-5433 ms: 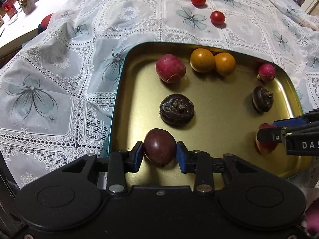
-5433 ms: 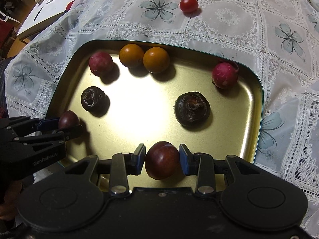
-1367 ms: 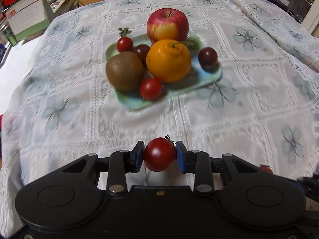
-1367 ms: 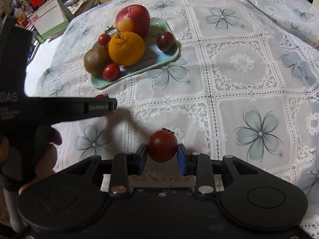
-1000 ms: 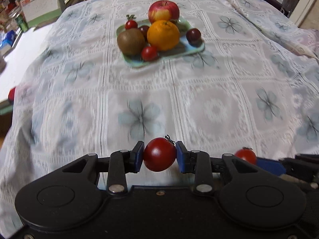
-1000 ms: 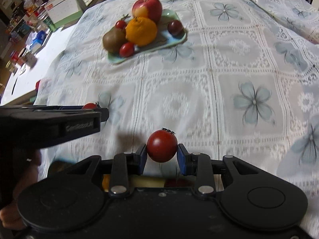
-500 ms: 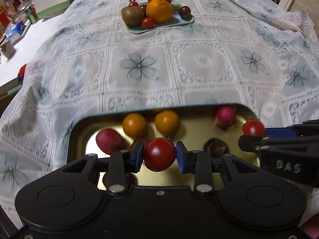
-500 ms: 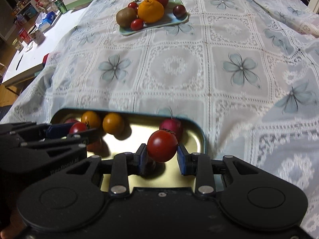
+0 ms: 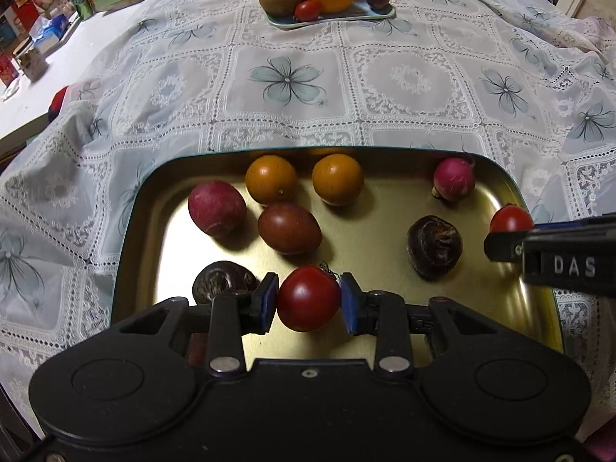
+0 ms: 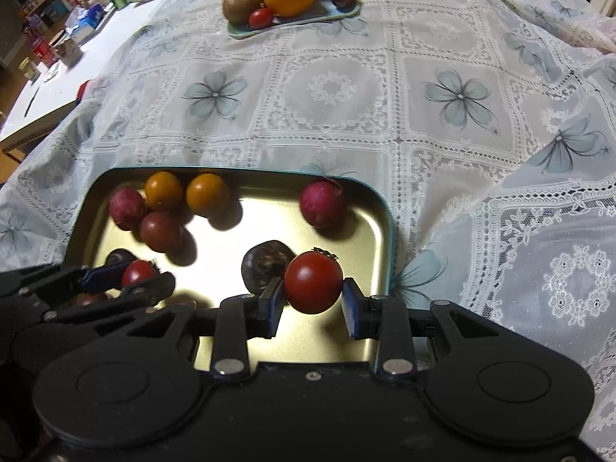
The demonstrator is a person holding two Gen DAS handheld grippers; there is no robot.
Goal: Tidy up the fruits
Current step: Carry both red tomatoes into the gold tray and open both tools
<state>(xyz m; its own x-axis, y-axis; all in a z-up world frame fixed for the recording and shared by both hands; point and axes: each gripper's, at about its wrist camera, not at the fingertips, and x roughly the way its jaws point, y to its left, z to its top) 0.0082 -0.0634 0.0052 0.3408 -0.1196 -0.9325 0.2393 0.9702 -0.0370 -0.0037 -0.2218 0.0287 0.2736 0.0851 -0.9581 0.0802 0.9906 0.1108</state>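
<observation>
**Over the gold tray, two tomatoes ready to drop**

Across the lower half of both wrist views lies the gold tray (image 9: 496, 177), already holding two orange fruits (image 9: 271, 179), reddish and dark ones. Crowding looks like the main risk: a round tomato let go above that smooth, shiny floor would probably roll, knock a neighbour, or run toward the rim at the right of the frame, where the right-hand fruit hangs close to the edge.

At lower centre of the left view, the left gripper (image 9: 309, 300) is closed on a cherry tomato (image 9: 308, 298), blue pads pressing both its sides. Similarly placed in the right view, the right gripper (image 10: 312, 290) pinches a second cherry tomato (image 10: 312, 283); too hard a squeeze could split the thin skin.

Both tomatoes are glossy, deep red and round, each with a dried stem tuft on top.
</observation>
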